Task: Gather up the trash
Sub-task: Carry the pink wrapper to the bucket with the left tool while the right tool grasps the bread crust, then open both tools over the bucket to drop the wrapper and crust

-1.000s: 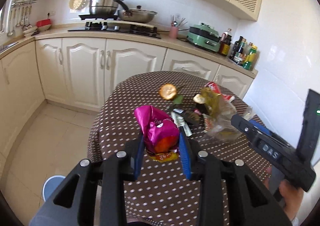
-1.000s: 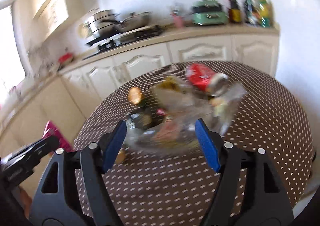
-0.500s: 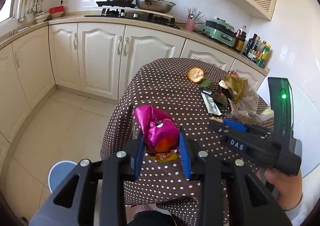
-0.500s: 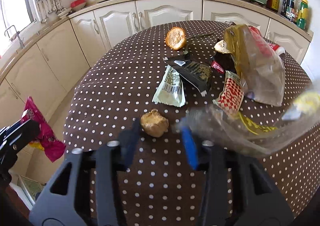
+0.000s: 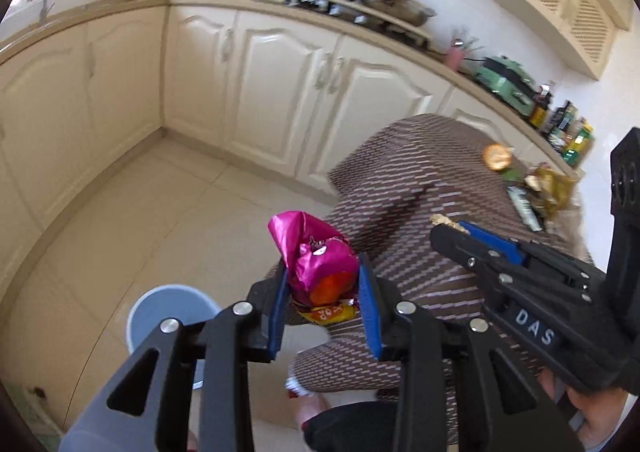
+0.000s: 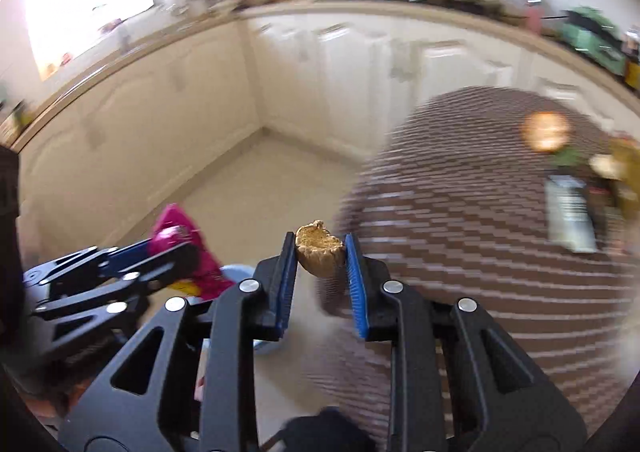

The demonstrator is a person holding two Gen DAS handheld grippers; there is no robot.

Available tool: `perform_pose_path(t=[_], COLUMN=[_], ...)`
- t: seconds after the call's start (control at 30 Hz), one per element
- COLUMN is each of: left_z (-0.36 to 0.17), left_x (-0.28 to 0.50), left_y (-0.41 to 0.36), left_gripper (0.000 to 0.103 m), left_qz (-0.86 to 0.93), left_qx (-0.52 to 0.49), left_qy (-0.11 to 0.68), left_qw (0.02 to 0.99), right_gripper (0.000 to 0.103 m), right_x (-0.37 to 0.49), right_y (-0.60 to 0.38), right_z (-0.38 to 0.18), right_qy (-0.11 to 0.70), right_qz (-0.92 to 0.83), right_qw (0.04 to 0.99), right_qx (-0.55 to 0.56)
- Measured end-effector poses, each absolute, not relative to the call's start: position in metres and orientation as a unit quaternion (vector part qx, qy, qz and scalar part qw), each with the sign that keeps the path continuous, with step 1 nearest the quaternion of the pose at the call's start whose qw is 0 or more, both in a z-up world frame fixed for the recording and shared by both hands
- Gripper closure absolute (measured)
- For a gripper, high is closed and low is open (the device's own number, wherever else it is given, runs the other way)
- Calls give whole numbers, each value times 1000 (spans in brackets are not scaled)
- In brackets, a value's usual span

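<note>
My left gripper is shut on a crumpled pink snack wrapper and holds it off the table's left edge, above the floor. A light blue bin stands on the floor below and to the left. My right gripper is shut on a small brown crumpled lump, also off the table's left edge. It shows in the left wrist view too, right of the wrapper. The pink wrapper and the bin appear in the right wrist view, at lower left.
A round table with a brown dotted cloth carries an orange peel, a gold wrapper and other wrappers at its far right. Cream cabinets line the back. The tiled floor is on the left.
Both grippers swung left from over the table to beyond its edge, towards the bin. My right gripper let go of the clear plastic and closed on the brown lump. The left kept the pink wrapper.
</note>
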State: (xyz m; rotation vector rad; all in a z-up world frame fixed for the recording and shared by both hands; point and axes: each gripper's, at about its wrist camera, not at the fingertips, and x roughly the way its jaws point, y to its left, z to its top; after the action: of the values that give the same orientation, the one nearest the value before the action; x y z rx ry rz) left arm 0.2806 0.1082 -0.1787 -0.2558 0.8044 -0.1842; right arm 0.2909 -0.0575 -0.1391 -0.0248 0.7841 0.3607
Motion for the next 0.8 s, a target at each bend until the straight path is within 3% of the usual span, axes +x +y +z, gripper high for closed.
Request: perform_pose_path(t=[0.4,0.6,0.8], left_z=[-294,-316,-329], left_x=[319,327,322], left_y=[248,275,283], left_gripper=[70,53,52], left_qz=[35,55,70], left_qx=[-162,-183,-184], left_qy=[484,492,503], left_qw=[859,850,842], right_gripper=[79,79,79], right_x=[342,360,362], right_y=[98,117,124], right_z=[-261,-289,-305], right_qy=[473,495,506], right_qz=[272,265,266], right_qw=[838,827,820], right_qx=[-19,-19,-19])
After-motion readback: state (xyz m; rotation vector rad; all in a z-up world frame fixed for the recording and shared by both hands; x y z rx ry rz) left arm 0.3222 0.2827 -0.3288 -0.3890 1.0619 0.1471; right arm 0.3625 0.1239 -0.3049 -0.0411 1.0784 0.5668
